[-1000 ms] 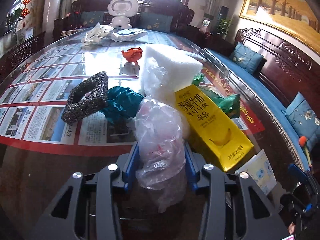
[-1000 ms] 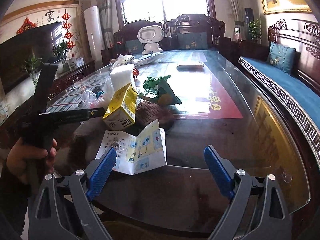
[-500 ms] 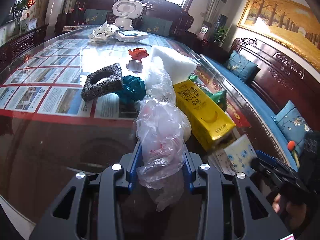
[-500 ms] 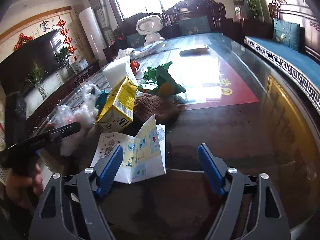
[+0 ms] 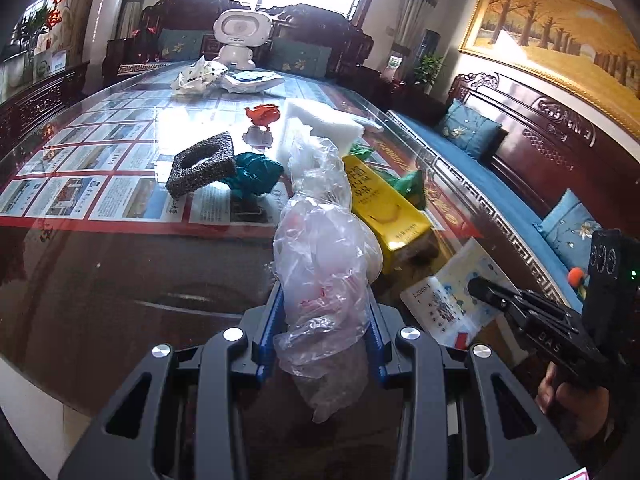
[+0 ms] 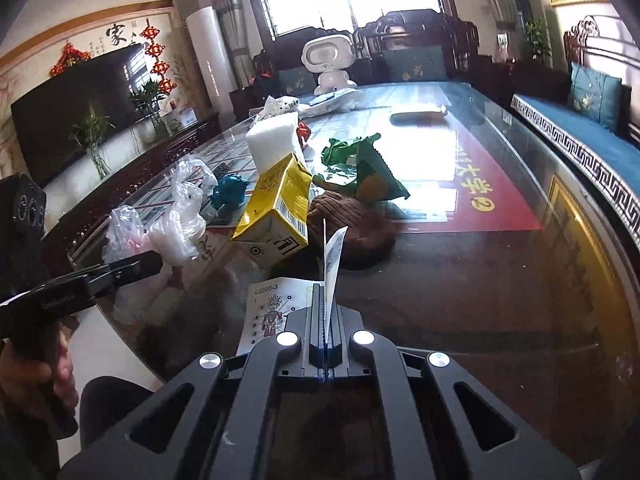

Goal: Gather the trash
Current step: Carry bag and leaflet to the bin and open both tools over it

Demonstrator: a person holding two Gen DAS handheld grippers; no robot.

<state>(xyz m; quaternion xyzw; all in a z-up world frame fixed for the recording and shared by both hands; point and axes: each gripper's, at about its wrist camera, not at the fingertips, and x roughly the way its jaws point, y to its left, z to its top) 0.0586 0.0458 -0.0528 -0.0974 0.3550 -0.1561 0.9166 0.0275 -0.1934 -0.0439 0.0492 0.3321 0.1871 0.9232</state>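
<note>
My left gripper (image 5: 325, 300) is shut on a crumpled clear plastic bag (image 5: 326, 248), held above the glass table's near edge; the bag also shows in the right wrist view (image 6: 160, 228). My right gripper (image 6: 325, 300) is shut on a folded instruction leaflet (image 6: 332, 256), whose sheet stands up between the fingers; the leaflet also shows in the left wrist view (image 5: 452, 292). On the table lie a yellow milk carton (image 5: 384, 204), a white foam block (image 5: 320, 128), a teal wad (image 5: 252, 174), a black foam frame (image 5: 202, 164), a green wrapper (image 6: 364, 168) and a brown cloth (image 6: 352, 228).
A long glass-topped table (image 5: 120, 264) carries a white toy robot (image 5: 239, 38), crumpled white paper (image 5: 196, 78) and a red scrap (image 5: 262, 114) farther back. A carved bench with blue cushions (image 5: 500, 184) runs along the right. A TV (image 6: 76, 108) stands at the left.
My right gripper has moved to the leaflet and shut on it, lifting its edge. My left gripper has drawn back toward the table's near edge with the plastic bag.
</note>
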